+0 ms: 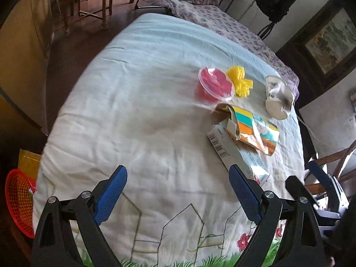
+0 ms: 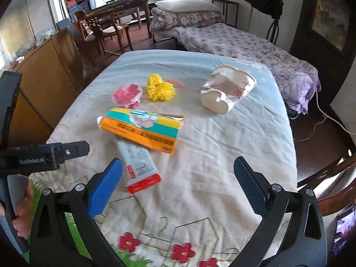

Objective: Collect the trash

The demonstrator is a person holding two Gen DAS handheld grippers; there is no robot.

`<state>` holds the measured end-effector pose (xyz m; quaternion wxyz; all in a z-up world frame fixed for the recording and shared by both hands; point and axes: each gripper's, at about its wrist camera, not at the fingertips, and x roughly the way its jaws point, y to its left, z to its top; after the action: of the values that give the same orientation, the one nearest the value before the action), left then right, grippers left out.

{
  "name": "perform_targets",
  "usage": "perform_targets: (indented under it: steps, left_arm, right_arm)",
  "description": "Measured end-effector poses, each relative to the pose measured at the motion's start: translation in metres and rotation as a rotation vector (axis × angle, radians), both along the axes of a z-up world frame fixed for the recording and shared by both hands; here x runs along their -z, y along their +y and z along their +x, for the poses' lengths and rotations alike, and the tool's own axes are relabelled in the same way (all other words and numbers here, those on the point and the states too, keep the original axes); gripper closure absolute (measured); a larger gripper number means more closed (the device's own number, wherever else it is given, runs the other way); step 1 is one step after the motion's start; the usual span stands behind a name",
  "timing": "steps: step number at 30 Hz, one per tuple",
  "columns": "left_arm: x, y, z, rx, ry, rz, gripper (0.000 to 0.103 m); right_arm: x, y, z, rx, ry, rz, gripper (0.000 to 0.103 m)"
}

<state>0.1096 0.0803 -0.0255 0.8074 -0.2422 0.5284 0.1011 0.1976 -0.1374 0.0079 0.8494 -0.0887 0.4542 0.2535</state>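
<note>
Trash lies on a white quilt (image 2: 211,155) with a flower print. There is a pink plastic cup (image 2: 128,95) (image 1: 214,86), a yellow pompom (image 2: 159,90) (image 1: 240,80), a crushed paper cup (image 2: 227,89) (image 1: 279,96), a flattened colourful carton (image 2: 144,129) (image 1: 253,131) and, partly under it, a white and red box (image 2: 139,166) (image 1: 235,155). My right gripper (image 2: 178,184) hovers open just short of the box, nothing between its pads. My left gripper (image 1: 178,191) is open over bare quilt, its right pad near the box's end.
A red mesh basket (image 1: 19,202) sits low at the quilt's left edge. A wooden cupboard (image 2: 44,84) stands on the left and a wooden chair (image 2: 329,178) on the right. A bed with a purple floral cover (image 2: 255,44) lies behind. A hand (image 2: 20,211) holds the left tool.
</note>
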Motion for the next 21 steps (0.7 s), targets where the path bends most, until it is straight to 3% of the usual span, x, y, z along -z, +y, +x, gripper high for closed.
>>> perform_targets:
  steps: [8, 21]
  left_arm:
    - [0.011, 0.003, -0.003, 0.019, -0.009, 0.019, 0.012]
    - [0.007, 0.031, -0.012, -0.070, -0.023, 0.025, 0.012]
  right_arm:
    - [0.011, -0.013, 0.010, 0.010, 0.094, 0.105, 0.007]
    - [0.029, 0.035, -0.007, -0.151, 0.097, 0.014, 0.007]
